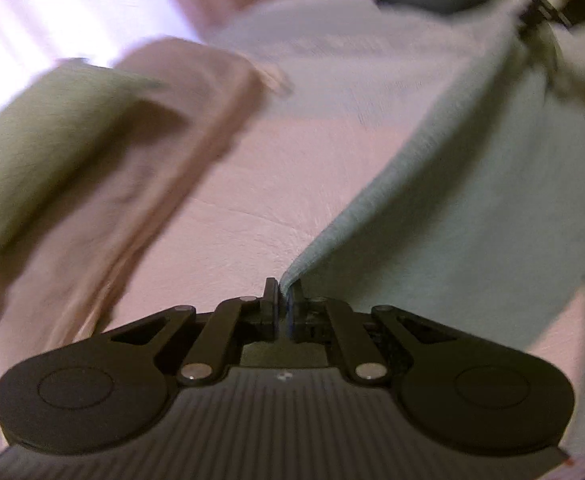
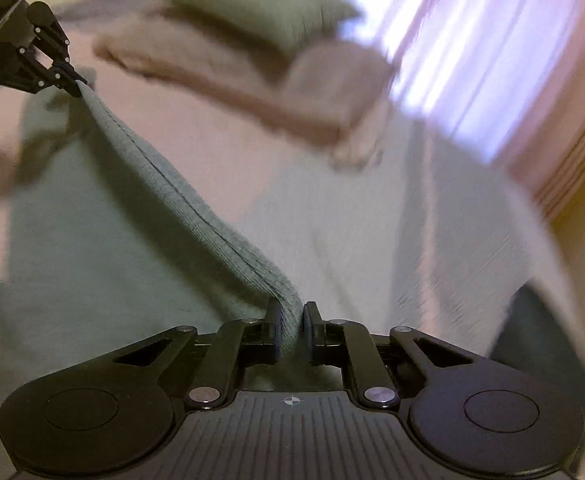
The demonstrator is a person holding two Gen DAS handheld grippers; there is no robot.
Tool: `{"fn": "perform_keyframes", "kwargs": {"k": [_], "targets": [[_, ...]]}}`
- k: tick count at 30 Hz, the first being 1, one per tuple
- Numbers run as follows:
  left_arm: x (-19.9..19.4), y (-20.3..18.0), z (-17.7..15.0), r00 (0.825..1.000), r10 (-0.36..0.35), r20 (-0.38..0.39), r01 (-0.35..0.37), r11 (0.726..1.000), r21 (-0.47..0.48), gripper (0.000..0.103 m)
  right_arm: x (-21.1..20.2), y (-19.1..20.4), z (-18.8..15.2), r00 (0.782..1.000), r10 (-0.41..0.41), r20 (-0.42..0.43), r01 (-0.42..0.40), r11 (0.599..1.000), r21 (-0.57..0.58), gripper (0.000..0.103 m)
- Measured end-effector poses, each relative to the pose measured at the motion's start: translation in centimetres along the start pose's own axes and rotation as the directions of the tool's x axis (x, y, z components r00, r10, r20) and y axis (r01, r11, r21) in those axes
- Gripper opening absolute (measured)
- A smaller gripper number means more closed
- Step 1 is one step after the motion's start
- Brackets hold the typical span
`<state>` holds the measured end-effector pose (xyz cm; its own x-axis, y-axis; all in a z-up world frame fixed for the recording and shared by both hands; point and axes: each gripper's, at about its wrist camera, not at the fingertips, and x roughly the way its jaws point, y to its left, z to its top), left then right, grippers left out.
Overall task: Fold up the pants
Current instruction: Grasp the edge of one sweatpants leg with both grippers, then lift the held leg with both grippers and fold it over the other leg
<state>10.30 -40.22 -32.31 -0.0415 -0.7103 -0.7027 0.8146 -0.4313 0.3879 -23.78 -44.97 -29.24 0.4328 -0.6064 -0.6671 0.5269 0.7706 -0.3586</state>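
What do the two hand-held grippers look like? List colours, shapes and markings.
Left hand-held gripper: matte black linkage arms, silver pivot pins, two round black discs, a ribbed grey body with a small white mark. Right hand-held gripper: the same build, with a small crosshair mark.

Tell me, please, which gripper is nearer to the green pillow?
Left, it seems. The left gripper, shut on the pants, has the green pillow close at its left; the right gripper, also holding them, sees it farther ahead.
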Motion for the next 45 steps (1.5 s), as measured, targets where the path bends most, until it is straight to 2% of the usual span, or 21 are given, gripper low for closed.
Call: {"fn": "perform_keyframes", "kwargs": {"k": [3,7,10,13,15,16,18,20,22,23,26,28,30,32,34,35,38,40,41,44,45], "targets": [[-8.0,-3.8,-2.6,0.997,0.073,-0.001,-0.072,0.988,-0.136,0.002,-7.7,5.2,-2.0,0.996,-0.048,0.074,0.056,0.992,-0.115,0.007],[-15.3,-10.1,-8.0,0.993,0.042,-0.109,-0.078,0.934,-0.349,0.002,-14.3,11.5,-7.6,0.999,0.039,0.002,-0.038,0.994,-0.104,0.007],[-16.7,-15.3,-12.1,0.967,-0.026,-0.252,-0.107,0.86,-0.498,0.01,-15.2,15.2,-12.4,0.983,0.099,-0.156,-0.104,0.994,-0.029,0.015],[-16.4,-18.8,-14.7,0.926,-0.121,-0.359,-0.137,0.775,-0.617,0.012,-14.5,16.9,-15.8,0.933,0.095,-0.347,-0.081,0.995,0.054,0.016],[-17.6,-19.1,-15.1,0.93,-0.151,-0.336,-0.136,0.707,-0.694,0.021,-15.2,15.6,-17.2,0.916,0.121,-0.383,-0.045,0.978,0.202,0.024],[-18.2,-18.7,-15.0,0.938,-0.144,-0.315,-0.139,0.677,-0.723,0.036,-15.7,14.1,-17.7,0.918,0.154,-0.365,-0.028,0.944,0.329,0.029],[-19.1,-17.8,-14.7,0.955,-0.108,-0.278,-0.159,0.601,-0.783,0.047,-16.6,10.1,-19.1,0.94,0.212,-0.266,0.006,0.77,0.638,0.045],[-18.5,-16.2,-15.1,0.958,-0.096,-0.272,-0.19,0.501,-0.844,0.051,-17.2,6.5,-21.6,0.967,0.204,-0.151,0.035,0.483,0.875,0.046],[-16.4,-14.6,-15.3,0.955,-0.118,-0.271,-0.21,0.375,-0.903,0.052,-17.0,4.0,-24.4,0.986,0.156,-0.055,0.028,0.166,0.986,0.046],[-15.5,-13.8,-15.5,0.956,-0.125,-0.266,-0.217,0.307,-0.927,0.054,-16.6,3.3,-25.7,0.991,0.132,-0.013,0.008,0.043,0.999,0.046],[-13.9,-12.7,-16.5,0.955,-0.106,-0.278,-0.257,0.175,-0.95,0.058,-15.2,1.2,-27.7,0.998,0.063,0.028,-0.018,-0.145,0.989,0.046],[-12.8,-12.1,-17.2,0.955,-0.111,-0.274,-0.261,0.121,-0.958,0.055,-15.2,1.0,-29.0,0.999,0.034,0.012,-0.005,-0.194,0.981,0.046],[-12.0,-11.7,-17.5,0.949,-0.111,-0.296,-0.282,0.122,-0.951,0.04,-15.2,0.4,-30.3,1.0,0.012,0.017,-0.014,-0.219,0.976,0.046],[-11.9,-11.7,-17.4,0.95,-0.089,-0.301,-0.286,0.147,-0.947,0.012,-14.9,-0.3,-30.3,1.0,-0.005,0.024,-0.024,-0.217,0.976,0.046],[-12.5,-11.7,-17.1,0.956,-0.055,-0.289,-0.277,0.16,-0.947,0.007,-14.2,-0.6,-30.1,1.0,-0.006,0.023,-0.024,-0.196,0.98,0.026],[-13.1,-11.9,-16.8,0.961,-0.024,-0.276,-0.268,0.175,-0.947,0.006,-13.9,-0.6,-29.6,1.0,-0.005,0.01,-0.01,-0.175,0.985,0.003],[-17.0,-12.7,-15.6,0.974,0.101,-0.205,-0.224,0.239,-0.945,0.005,-16.0,-0.6,-29.3,0.994,-0.083,0.076,-0.088,-0.154,0.984,0.003],[-20.1,-13.4,-15.8,0.974,0.152,-0.171,-0.205,0.253,-0.945,0.005,-18.4,0.2,-28.6,0.987,-0.111,0.115,-0.127,-0.112,0.985,0.003],[-21.7,-14.1,-16.5,0.971,0.17,-0.169,-0.209,0.252,-0.945,0.005,-19.1,0.8,-28.7,0.987,-0.107,0.119,-0.131,-0.115,0.985,0.003],[-23.5,-16.1,-19.3,0.97,0.116,-0.215,-0.237,0.229,-0.944,0.006,-19.3,2.5,-29.9,0.996,-0.063,0.055,-0.062,-0.107,0.992,0.003],[-23.2,-17.0,-20.2,0.967,0.092,-0.237,-0.254,0.257,-0.933,0.008,-18.7,3.0,-30.5,0.999,-0.036,0.003,-0.006,-0.104,0.995,0.003]]}}
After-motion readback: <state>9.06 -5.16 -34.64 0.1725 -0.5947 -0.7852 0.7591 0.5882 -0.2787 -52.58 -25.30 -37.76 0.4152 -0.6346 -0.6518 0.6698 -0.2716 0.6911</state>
